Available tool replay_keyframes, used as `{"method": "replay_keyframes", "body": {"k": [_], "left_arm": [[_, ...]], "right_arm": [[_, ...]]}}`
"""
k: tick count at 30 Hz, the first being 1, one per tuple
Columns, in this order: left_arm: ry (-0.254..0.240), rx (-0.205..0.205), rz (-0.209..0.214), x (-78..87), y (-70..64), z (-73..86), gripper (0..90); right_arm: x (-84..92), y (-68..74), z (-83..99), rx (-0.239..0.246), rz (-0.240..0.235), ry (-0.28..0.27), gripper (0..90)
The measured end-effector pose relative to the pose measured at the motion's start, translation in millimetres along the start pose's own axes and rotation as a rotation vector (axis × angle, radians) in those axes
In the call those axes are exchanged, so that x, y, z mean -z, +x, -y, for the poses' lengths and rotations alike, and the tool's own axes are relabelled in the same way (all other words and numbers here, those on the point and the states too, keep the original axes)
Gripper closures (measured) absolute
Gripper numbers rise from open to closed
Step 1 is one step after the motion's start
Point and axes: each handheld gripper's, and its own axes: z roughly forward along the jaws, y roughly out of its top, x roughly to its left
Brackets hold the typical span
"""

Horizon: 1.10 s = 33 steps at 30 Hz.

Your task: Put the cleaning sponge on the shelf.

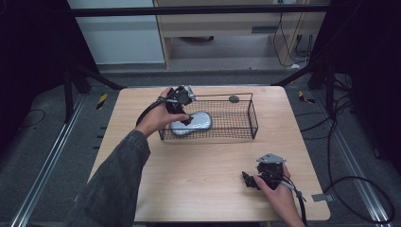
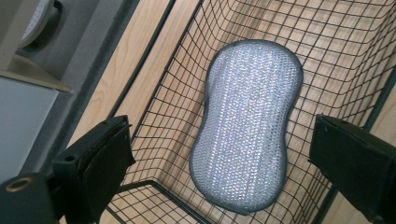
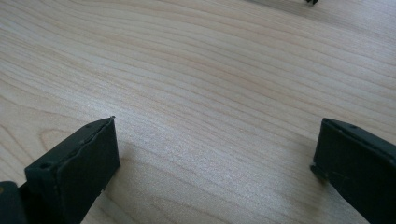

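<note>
A silvery peanut-shaped scrub pad lies flat on the floor of a black wire basket, at its left end. My left gripper hangs open just above the pad, jaws spread wide on either side, nothing between them. My right gripper rests low over bare wood near the table's front right, also open and holding nothing.
The basket stands on a light wooden table toward the back middle. A small grey round object sits at the basket's far rim. Cables lie on the floor to the right of the table.
</note>
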Motion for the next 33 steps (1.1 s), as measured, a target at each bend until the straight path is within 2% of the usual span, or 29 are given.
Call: {"method": "replay_keyframes", "body": {"k": [4,7,11,15,21,24,27,33], "left_arm": [[-0.006,0.0,0.004,2.8,-3.7,2.3,4.8],[-0.03,0.01,0.024,5.8,-6.8,5.0,3.5],[-0.036,0.018,0.015,9.6,-9.9,7.8,3.4],[-0.073,0.047,0.016,18.7,-13.0,12.8,3.4],[-0.086,0.09,0.008,29.7,-20.6,18.5,3.4],[-0.091,0.117,0.021,34.5,-25.6,23.8,3.4],[-0.092,0.13,0.017,39.4,-32.4,30.7,3.4],[-0.094,0.184,0.01,52.0,-50.4,50.3,3.7]], "right_arm": [[0.0,0.1,0.0,-0.001,0.0,0.0,0.4],[0.0,0.0,0.0,0.0,0.0,0.0,0.4],[0.1,0.2,0.0,-0.003,0.0,0.001,0.4],[0.1,0.3,0.0,-0.004,-0.001,0.0,0.4],[0.0,0.3,0.1,-0.003,0.002,0.001,0.4],[0.1,0.3,0.1,-0.003,0.003,0.0,0.4],[0.0,0.3,0.2,-0.002,0.003,0.0,0.4],[0.2,0.5,0.4,-0.004,0.003,-0.002,0.4]]}}
